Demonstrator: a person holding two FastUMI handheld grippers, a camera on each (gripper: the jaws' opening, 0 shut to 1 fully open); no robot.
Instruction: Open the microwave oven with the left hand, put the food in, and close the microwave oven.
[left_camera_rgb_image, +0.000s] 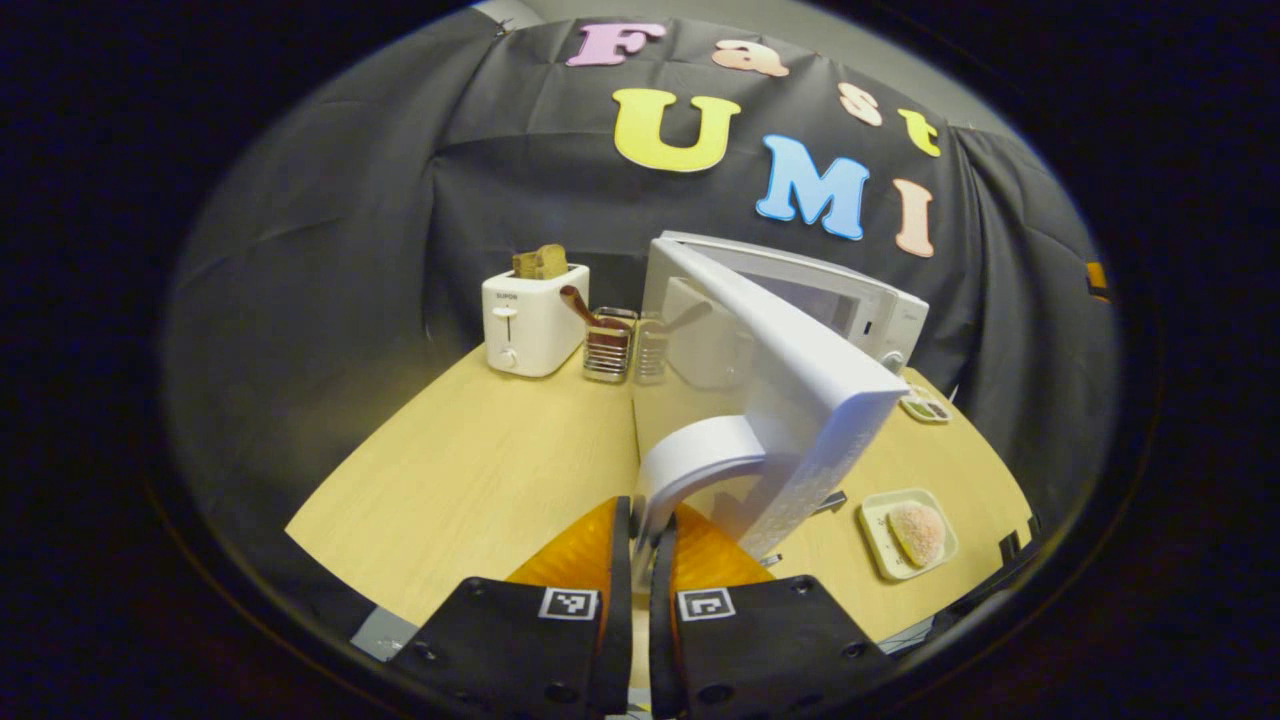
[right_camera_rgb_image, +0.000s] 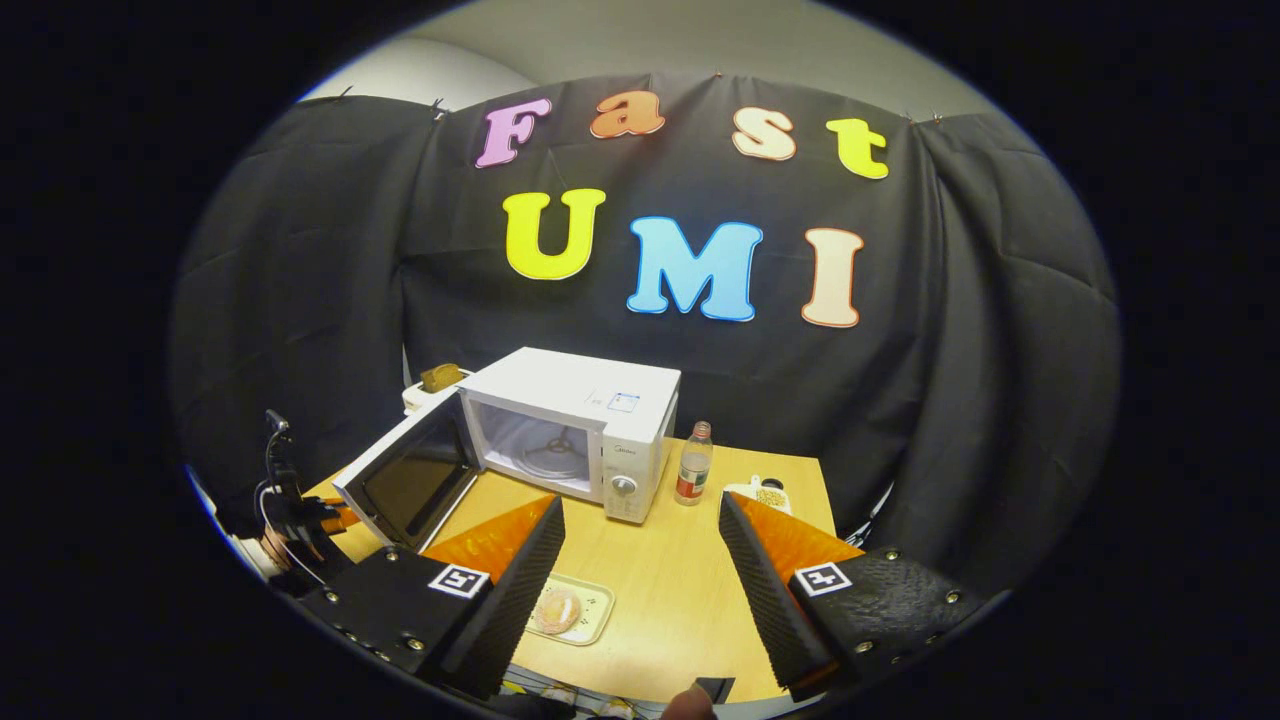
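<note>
The white microwave (right_camera_rgb_image: 590, 400) stands at the back of the wooden table with its door (right_camera_rgb_image: 410, 480) swung wide to the left, and the cavity and turntable (right_camera_rgb_image: 548, 455) show. In the left gripper view my left gripper (left_camera_rgb_image: 642, 545) is shut on the door's white handle (left_camera_rgb_image: 700, 455), with the door (left_camera_rgb_image: 790, 380) edge-on just ahead. The food, a pinkish round bun (right_camera_rgb_image: 557, 608), lies on a pale tray (right_camera_rgb_image: 595, 605) near the table's front edge; the bun (left_camera_rgb_image: 918, 530) also lies to the right of the door. My right gripper (right_camera_rgb_image: 640, 575) hovers open above the table, just right of the tray.
A white toaster (left_camera_rgb_image: 535, 315) holding bread stands at the back left, with a small metal rack (left_camera_rgb_image: 608, 345) beside it. A bottle (right_camera_rgb_image: 694, 465) and a small dish (right_camera_rgb_image: 765, 492) sit right of the microwave. My left gripper (right_camera_rgb_image: 300, 520) shows at the table's left edge.
</note>
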